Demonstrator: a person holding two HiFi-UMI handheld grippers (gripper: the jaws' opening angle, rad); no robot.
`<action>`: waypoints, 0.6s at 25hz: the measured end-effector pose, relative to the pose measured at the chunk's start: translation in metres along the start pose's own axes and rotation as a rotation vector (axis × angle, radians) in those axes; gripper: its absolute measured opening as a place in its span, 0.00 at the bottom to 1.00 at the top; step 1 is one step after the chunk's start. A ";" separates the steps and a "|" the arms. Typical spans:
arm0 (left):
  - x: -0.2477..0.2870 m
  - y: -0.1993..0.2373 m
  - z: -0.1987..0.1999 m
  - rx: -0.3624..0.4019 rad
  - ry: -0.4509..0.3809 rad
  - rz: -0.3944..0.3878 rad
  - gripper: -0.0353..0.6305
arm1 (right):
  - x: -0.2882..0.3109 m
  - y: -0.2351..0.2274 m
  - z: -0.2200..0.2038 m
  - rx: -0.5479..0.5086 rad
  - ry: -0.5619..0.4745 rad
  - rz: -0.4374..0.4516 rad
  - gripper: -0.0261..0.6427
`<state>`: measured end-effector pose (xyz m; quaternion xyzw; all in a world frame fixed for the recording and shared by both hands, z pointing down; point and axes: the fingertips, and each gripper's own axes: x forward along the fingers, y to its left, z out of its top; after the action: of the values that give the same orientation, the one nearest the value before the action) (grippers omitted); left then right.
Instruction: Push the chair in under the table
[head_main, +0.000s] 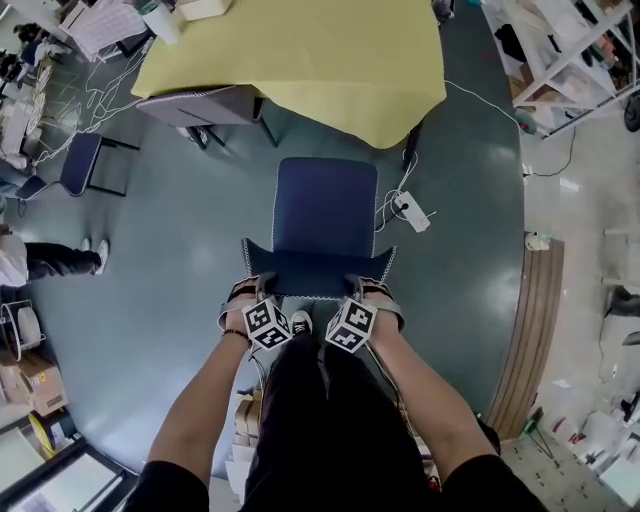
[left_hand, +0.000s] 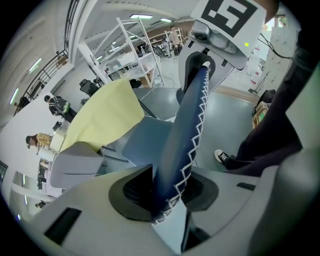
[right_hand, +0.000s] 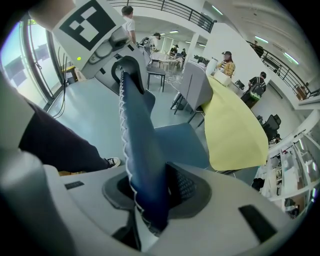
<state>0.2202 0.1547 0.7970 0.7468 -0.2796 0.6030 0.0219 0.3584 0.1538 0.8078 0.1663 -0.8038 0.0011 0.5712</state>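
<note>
Grip done: left gripper (head_main: 262, 287) and right gripper (head_main: 356, 288) clamp the backrest of the blue fabric chair (head_main: 325, 205); pushing it under the yellow-clothed table (head_main: 300, 60) remains.

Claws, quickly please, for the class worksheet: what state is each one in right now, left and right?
Left claw: closed on the chair backrest, near its left end.
Right claw: closed on the same backrest, near its right end.
</note>
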 end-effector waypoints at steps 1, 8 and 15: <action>0.001 0.002 0.001 -0.002 0.000 -0.001 0.25 | 0.001 -0.002 0.001 0.001 -0.001 0.002 0.22; 0.013 0.037 0.014 -0.003 -0.011 0.003 0.25 | 0.009 -0.040 0.011 -0.010 -0.001 -0.014 0.22; 0.025 0.069 0.027 0.006 -0.030 0.017 0.25 | 0.018 -0.076 0.020 -0.009 -0.002 -0.026 0.22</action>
<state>0.2162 0.0769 0.7916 0.7535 -0.2845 0.5926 0.0104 0.3546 0.0737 0.8029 0.1742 -0.8021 -0.0099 0.5711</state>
